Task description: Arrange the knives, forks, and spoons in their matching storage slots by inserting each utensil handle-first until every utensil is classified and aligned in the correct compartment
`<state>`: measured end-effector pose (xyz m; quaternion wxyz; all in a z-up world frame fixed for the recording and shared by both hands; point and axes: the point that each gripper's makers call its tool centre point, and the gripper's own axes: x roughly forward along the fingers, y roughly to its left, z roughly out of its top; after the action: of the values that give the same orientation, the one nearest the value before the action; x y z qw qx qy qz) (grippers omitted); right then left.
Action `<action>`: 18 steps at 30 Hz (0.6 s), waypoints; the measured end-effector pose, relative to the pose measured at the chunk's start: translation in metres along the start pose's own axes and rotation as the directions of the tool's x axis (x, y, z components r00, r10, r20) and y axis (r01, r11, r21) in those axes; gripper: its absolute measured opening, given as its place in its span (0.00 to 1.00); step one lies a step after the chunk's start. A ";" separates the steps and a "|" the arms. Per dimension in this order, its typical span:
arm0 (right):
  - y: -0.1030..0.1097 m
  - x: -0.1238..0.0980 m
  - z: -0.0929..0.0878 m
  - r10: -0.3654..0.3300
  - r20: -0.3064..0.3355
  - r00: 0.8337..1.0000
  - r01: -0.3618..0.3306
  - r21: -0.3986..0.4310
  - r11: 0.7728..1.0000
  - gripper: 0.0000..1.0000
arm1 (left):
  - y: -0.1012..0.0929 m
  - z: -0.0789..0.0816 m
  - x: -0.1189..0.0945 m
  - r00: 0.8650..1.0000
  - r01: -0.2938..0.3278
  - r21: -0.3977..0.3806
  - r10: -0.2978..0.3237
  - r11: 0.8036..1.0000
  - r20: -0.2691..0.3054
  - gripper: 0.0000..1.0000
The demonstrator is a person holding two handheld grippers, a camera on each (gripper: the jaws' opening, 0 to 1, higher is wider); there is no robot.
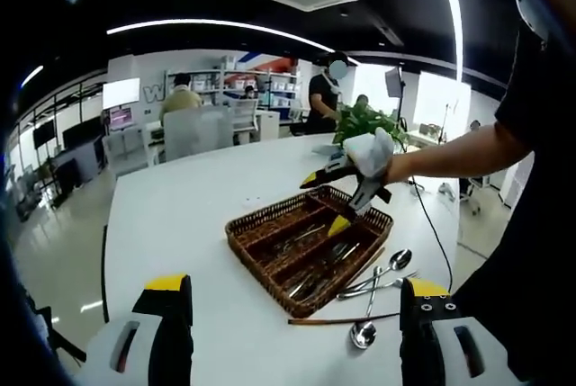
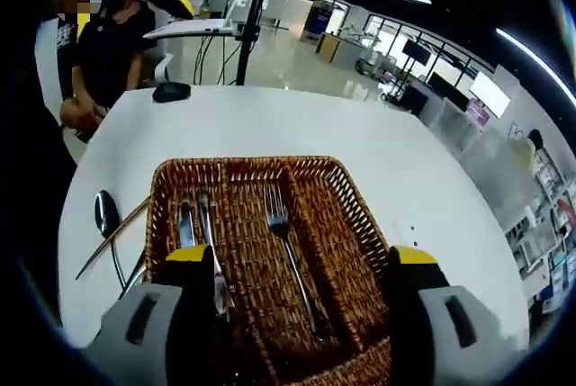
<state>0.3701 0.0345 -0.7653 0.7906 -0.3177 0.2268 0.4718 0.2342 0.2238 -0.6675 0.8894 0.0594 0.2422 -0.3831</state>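
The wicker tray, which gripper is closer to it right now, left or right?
Right. The right gripper hangs directly over the wicker tray, fingers spread above its compartments. The left gripper sits back from the tray's near edge, over bare table.

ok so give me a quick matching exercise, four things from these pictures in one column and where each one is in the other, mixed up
Things:
1. fork
2. spoons
3. wicker tray
4. right gripper

Places:
A. on the bare white table beside the tray
B. lying in the tray's middle slot
C. over the tray, fingers spread
D. on the white table, holding cutlery in its slots

Pairs: 1-B, 2-A, 3-D, 4-C
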 end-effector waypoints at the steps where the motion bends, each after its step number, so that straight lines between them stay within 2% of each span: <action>1: 0.002 -0.009 -0.001 -0.003 0.009 1.000 0.003 0.022 1.000 0.87 | -0.002 0.001 0.001 1.000 0.002 0.002 -0.002 1.000 0.003 1.00; 8: 0.006 -0.055 -0.014 -0.085 0.035 0.996 0.080 0.128 0.989 0.99 | -0.015 0.012 0.012 1.000 0.010 0.021 -0.011 1.000 0.030 1.00; 12: 0.011 -0.083 -0.018 -0.138 0.067 0.988 0.120 0.224 0.967 0.99 | -0.021 0.018 0.015 0.999 0.007 0.023 -0.008 1.000 0.048 1.00; 15: 0.017 -0.100 -0.024 -0.172 0.081 0.982 0.142 0.292 0.946 0.99 | -0.024 0.019 0.017 0.999 0.002 0.019 -0.003 1.000 0.055 1.00; 17: 0.021 -0.114 -0.032 -0.203 0.098 0.974 0.149 0.394 0.907 0.99 | -0.025 0.017 0.018 0.998 -0.003 0.013 0.003 1.000 0.056 1.00; 18: 0.021 -0.119 -0.036 -0.216 0.098 0.971 0.158 0.411 0.898 0.99 | -0.025 0.017 0.019 0.998 -0.009 0.011 0.008 1.000 0.061 1.00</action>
<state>0.2953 -0.0550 -0.7182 0.8946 -0.1351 0.2303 0.3583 0.2339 0.1890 -0.6596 0.8976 0.0539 0.2127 -0.3823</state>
